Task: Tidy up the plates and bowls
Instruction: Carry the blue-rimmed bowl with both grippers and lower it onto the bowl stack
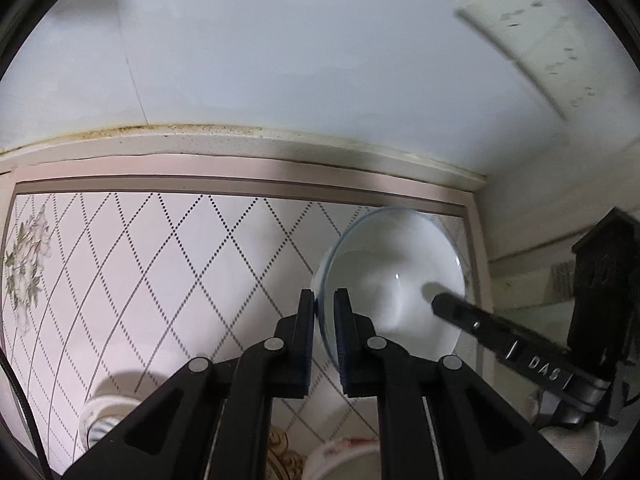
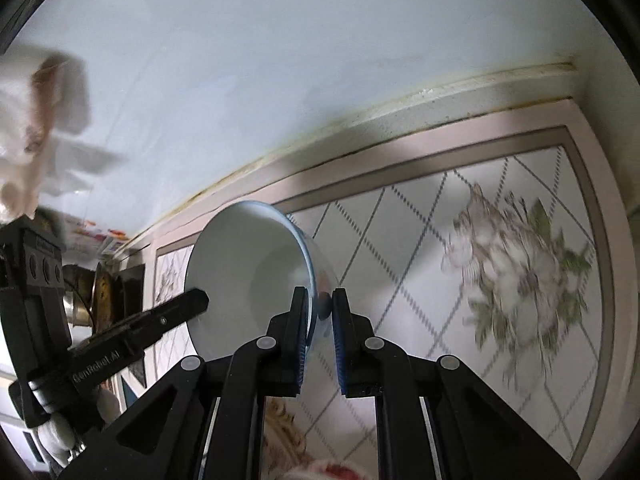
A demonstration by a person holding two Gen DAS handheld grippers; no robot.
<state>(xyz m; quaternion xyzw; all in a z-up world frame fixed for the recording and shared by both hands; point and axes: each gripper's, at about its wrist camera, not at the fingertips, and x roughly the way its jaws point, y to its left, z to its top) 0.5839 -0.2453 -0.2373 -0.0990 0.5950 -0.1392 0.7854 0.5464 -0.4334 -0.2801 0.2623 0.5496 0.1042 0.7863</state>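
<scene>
While the bowl (image 1: 390, 280) hangs in the air in front of the tiled wall (image 1: 160, 260), well above the dishes (image 2: 332, 470) whose rims just show at the bottom of the views, the sound way to carry on, I judge, is to move both tools together at one pace, since each pinches an opposite edge and any drift apart would twist or drop it. The bowl is tipped on its side, its white inside facing the cameras, so lowering it should wait until it is turned level over its resting place.

The left gripper (image 1: 324, 300) is nearly closed, its fingers pinching the bowl's blue-edged rim between them. The right gripper (image 2: 320, 300) is likewise drawn close, clamping the far rim, one finger inside the bowl and one outside. Each tool shows in the other's view, reaching in from the side.
</scene>
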